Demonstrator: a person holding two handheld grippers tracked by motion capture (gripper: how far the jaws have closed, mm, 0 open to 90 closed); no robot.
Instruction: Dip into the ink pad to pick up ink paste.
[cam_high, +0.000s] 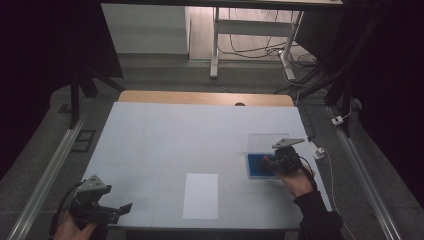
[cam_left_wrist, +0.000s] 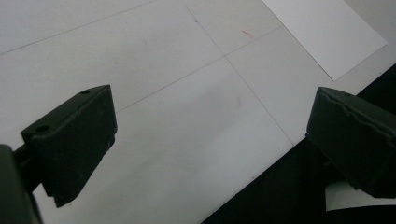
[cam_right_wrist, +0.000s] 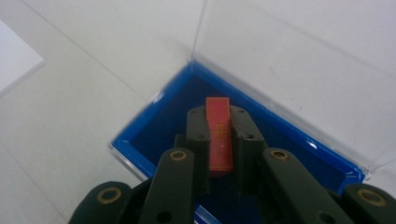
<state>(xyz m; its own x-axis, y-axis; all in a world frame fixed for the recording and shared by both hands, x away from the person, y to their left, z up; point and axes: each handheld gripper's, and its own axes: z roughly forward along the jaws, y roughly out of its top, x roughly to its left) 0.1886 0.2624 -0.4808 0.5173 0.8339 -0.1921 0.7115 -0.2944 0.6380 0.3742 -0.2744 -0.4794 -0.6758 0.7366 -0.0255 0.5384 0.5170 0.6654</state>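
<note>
Right gripper (cam_right_wrist: 219, 140) clamps a small red block (cam_right_wrist: 219, 133) between its jaws, directly over the blue tray (cam_right_wrist: 154, 123) of a clear-lidded box, the block's long axis running in line with the jaws. Gold lettering on the block is too small to read. Left gripper (cam_high: 117, 210), jaws apart and empty, hovers well away from the tray, beyond the white sheet (cam_high: 201, 196) on the table (cam_high: 165, 135).

surface: white table (cam_high: 165, 140) | on it: blue tray (cam_high: 252, 169), paper sheet (cam_high: 200, 196)
</note>
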